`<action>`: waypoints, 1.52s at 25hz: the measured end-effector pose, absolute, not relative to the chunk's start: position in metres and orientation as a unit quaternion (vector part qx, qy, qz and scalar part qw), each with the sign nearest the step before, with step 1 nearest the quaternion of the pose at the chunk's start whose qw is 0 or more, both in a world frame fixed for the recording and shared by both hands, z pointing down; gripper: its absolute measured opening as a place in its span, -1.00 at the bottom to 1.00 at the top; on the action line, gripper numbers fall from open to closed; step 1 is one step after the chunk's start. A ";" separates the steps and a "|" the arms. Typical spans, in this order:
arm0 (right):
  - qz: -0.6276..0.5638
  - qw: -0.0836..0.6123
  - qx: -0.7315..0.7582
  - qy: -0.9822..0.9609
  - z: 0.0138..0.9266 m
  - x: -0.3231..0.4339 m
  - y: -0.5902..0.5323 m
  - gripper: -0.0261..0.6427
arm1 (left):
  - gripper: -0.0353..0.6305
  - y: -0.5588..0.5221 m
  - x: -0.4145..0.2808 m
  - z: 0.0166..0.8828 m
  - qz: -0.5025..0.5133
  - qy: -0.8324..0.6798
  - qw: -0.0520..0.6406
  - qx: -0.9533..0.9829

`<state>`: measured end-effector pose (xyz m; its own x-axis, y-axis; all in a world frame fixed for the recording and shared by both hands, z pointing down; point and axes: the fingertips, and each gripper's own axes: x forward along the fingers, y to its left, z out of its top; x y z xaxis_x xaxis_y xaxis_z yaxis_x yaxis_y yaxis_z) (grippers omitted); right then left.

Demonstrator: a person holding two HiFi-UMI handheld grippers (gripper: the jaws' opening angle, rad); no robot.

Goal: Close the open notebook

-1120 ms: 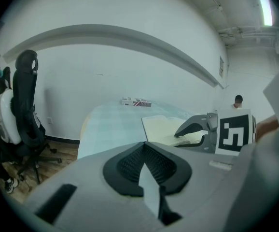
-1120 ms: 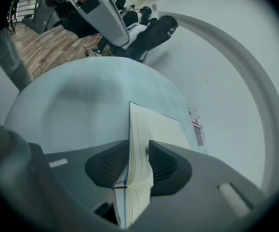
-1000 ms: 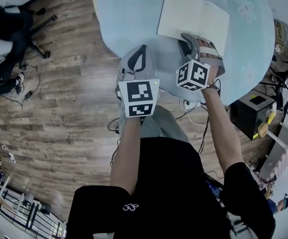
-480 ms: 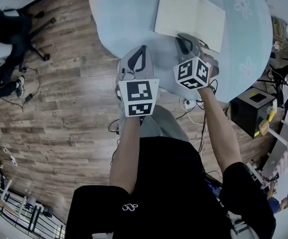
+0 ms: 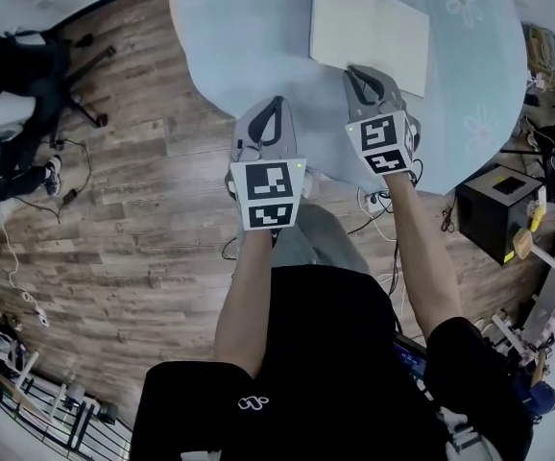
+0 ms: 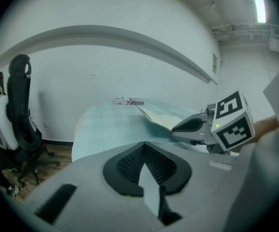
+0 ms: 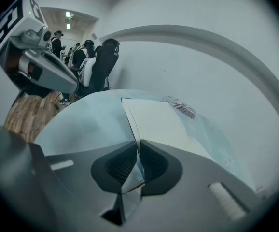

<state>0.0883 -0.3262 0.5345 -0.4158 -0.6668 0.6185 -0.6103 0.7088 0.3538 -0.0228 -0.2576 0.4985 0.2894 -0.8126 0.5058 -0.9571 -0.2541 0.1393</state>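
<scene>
Since one second ago, the right hand-held gripper point(image 5: 359, 71) has been rolled, so that its marker cube is now seen squarely from above, and its jaws have come nearly together. They are closing at this moment, and the near edge of the open notebook with cream-white pages point(image 5: 369, 27) is gripped between them as a thin sheet. The notebook lies open on the round pale blue surface point(image 5: 249, 36), directly ahead of this gripper. The left hand-held gripper point(image 5: 276, 104) is held just beside the right one, over the near rim of the surface. Its jaws are together and nothing is held. A small flat packet with red and blue print point(image 7: 183, 109) lies beyond the notebook.
</scene>
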 end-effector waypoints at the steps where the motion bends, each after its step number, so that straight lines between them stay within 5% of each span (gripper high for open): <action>1: -0.026 0.375 0.386 -0.843 0.533 0.091 -0.326 -0.83 | -0.88 -0.257 -0.021 0.498 0.169 -0.570 0.214 0.775; 38: 0.391 0.015 0.583 -0.712 0.540 0.208 -0.313 -0.85 | -0.88 -0.253 0.039 0.468 0.185 -0.520 0.184 0.813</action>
<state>0.2077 -0.3129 0.5404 -0.3205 -0.8184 0.4770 -0.8412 0.0144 -0.5405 0.0390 -0.2534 0.4682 0.3909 -0.7780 0.4918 -0.9139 -0.3914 0.1072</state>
